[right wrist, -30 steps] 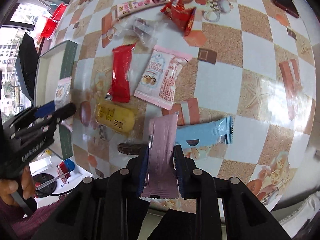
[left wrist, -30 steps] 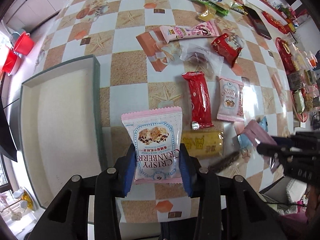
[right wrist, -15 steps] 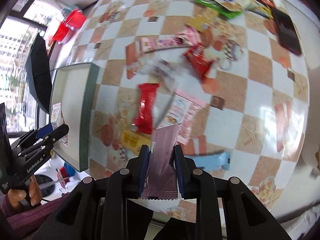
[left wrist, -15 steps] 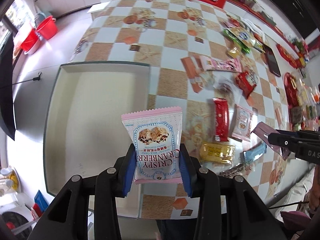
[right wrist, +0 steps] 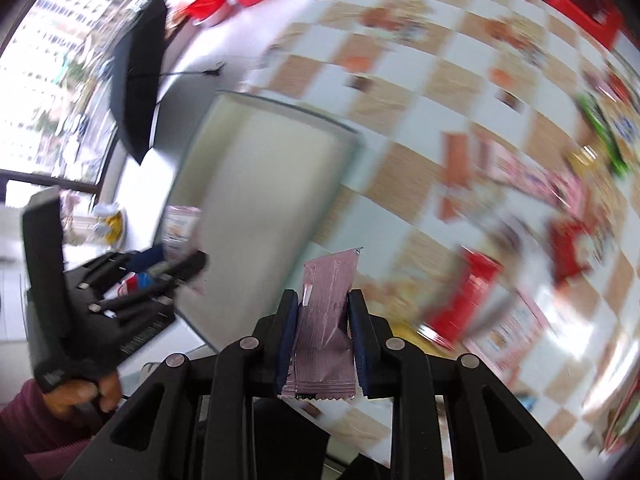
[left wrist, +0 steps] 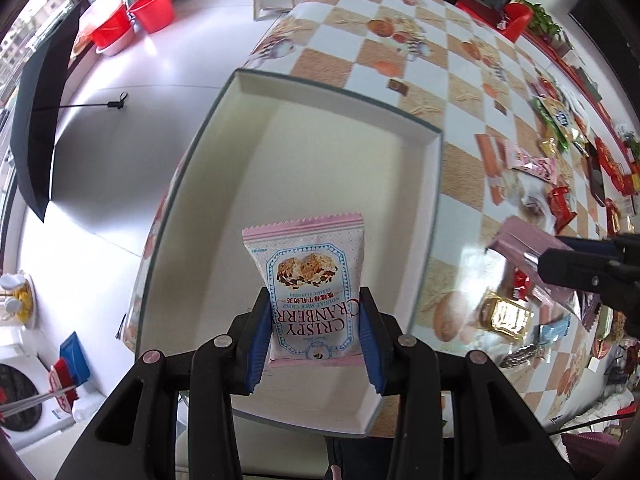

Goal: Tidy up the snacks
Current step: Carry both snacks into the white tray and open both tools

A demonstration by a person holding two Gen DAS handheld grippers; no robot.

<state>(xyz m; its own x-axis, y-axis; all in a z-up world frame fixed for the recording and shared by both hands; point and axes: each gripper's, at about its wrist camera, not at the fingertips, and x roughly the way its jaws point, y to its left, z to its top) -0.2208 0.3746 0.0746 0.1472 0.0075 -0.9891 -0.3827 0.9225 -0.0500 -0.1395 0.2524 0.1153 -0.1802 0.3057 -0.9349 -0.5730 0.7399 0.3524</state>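
Observation:
My left gripper [left wrist: 314, 340] is shut on a pink and white Crispy Cranberry packet [left wrist: 310, 288] and holds it above the near part of a shallow white tray [left wrist: 320, 168] with a dark green rim. My right gripper [right wrist: 323, 340] is shut on a mauve foil packet [right wrist: 326, 320] and holds it in the air near the tray's right side [right wrist: 256, 208]. It shows in the left wrist view [left wrist: 560, 264] with the mauve packet [left wrist: 520, 240]. The left gripper shows in the blurred right wrist view [right wrist: 176, 268].
Several loose snacks lie on the checkered table [left wrist: 460, 168]: a yellow packet [left wrist: 506, 314], a red packet [left wrist: 560, 204], a pink bar [left wrist: 528, 162], a blue packet [left wrist: 554, 328]. An open black umbrella [left wrist: 40, 120] and red buckets [left wrist: 132, 16] stand on the floor at left.
Both grippers have moved left with their packets. The left one now hangs over the tray, and the right one has come from the snack pile to the tray's right edge.

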